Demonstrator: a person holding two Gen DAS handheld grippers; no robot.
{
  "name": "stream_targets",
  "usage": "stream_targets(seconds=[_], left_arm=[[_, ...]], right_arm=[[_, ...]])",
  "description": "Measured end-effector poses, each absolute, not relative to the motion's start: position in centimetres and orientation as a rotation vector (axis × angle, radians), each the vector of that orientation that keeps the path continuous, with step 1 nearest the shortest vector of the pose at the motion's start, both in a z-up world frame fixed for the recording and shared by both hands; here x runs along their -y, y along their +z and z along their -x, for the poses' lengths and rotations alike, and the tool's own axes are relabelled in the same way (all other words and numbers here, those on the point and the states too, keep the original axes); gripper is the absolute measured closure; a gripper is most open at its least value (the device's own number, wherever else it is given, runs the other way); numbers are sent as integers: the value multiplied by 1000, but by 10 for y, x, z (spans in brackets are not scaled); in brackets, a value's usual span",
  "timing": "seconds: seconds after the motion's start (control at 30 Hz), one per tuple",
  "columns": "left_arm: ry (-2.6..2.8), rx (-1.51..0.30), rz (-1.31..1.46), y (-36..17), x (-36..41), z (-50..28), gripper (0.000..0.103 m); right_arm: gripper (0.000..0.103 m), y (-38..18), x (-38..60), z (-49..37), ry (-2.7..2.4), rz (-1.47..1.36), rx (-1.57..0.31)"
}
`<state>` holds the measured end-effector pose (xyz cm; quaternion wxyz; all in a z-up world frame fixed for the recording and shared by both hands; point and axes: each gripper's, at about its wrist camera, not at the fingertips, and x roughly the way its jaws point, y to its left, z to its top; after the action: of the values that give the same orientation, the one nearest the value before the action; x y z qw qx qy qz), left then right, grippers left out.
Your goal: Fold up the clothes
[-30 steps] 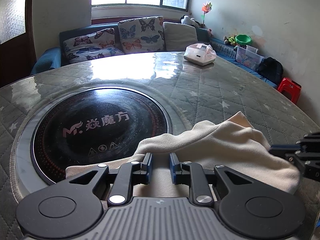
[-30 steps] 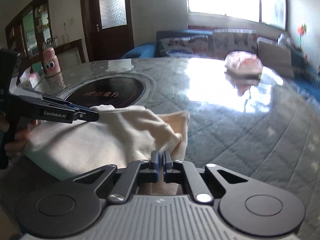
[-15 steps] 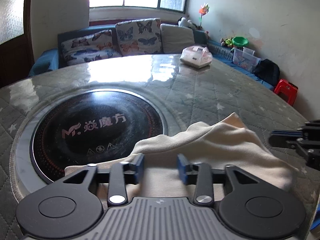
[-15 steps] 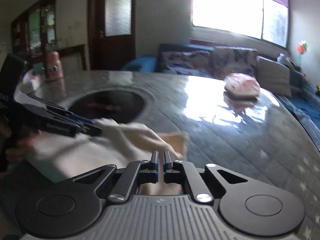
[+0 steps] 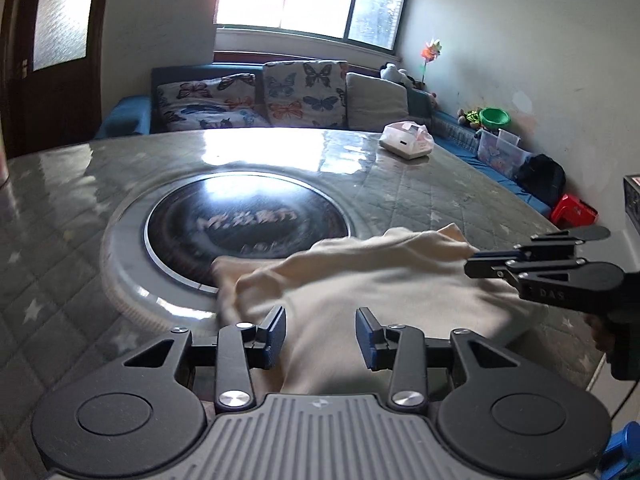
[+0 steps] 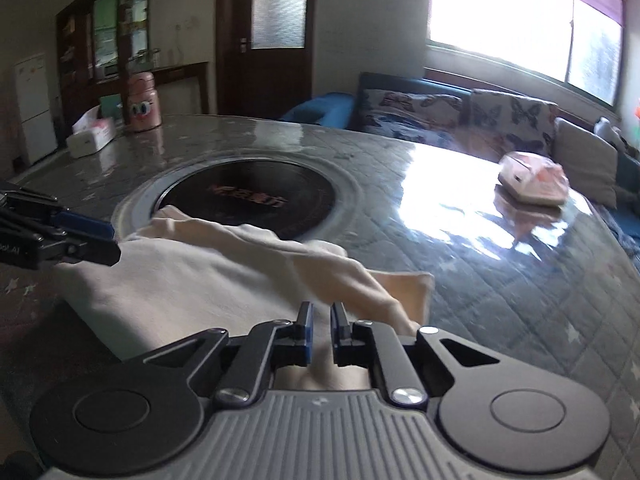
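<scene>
Lying bunched on the near desk [image 5: 440, 200], partly over the black hotplate [image 5: 240, 216]: cream garment [image 5: 380, 280], soft, light, limp; best taken at a hem corner. Left gripper [image 5: 320, 330] jaws wide apart; right gripper [image 6: 319, 330] slightly parted, gripping nothing.

We see our right gripper [image 6: 319, 320] low over the cream garment [image 6: 192, 276], its two blue-padded fingers parted by a narrow gap with cloth showing between and beneath them. The garment lies bunched near the table's [image 6: 500, 280] near edge, its far fold lapping onto the rim of the black round cooktop [image 6: 252, 196] sunk in the table's middle, while our left gripper [image 6: 86, 240] reaches in from the left edge with its tips over the cloth. Toward the far left corner stand a pink bottle with cartoon eyes [image 6: 143, 101] and a tissue box [image 6: 91, 137], and a pink-and-white bag [image 6: 534, 178] sits near the far right edge.
</scene>
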<state>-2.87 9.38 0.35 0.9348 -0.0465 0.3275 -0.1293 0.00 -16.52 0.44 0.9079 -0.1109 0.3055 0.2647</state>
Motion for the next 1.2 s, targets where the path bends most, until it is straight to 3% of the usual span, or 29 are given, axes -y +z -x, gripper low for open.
stream_targets(seconds=[0.17, 0.67, 0.73, 0.8, 0.97, 1.13, 1.2], left_arm=[[-230, -733, 142, -12, -102, 28, 65], [-150, -699, 222, -7, -126, 40, 63], [-133, -685, 218, 0, -130, 44, 56], [-117, -680, 226, 4, -136, 45, 48], [-80, -715, 253, 8, -143, 43, 33], [-36, -736, 260, 5, -142, 42, 27], [-4, -743, 266, 4, -145, 42, 21]], right_arm=[[88, 0, 148, 2, 572, 256, -639], [82, 11, 83, 42, 796, 388, -605], [78, 13, 79, 47, 813, 406, -596], [67, 18, 74, 52, 830, 423, -579], [60, 20, 60, 65, 873, 469, -553], [62, 16, 49, 75, 907, 456, -548], [62, 11, 44, 77, 927, 446, -553]])
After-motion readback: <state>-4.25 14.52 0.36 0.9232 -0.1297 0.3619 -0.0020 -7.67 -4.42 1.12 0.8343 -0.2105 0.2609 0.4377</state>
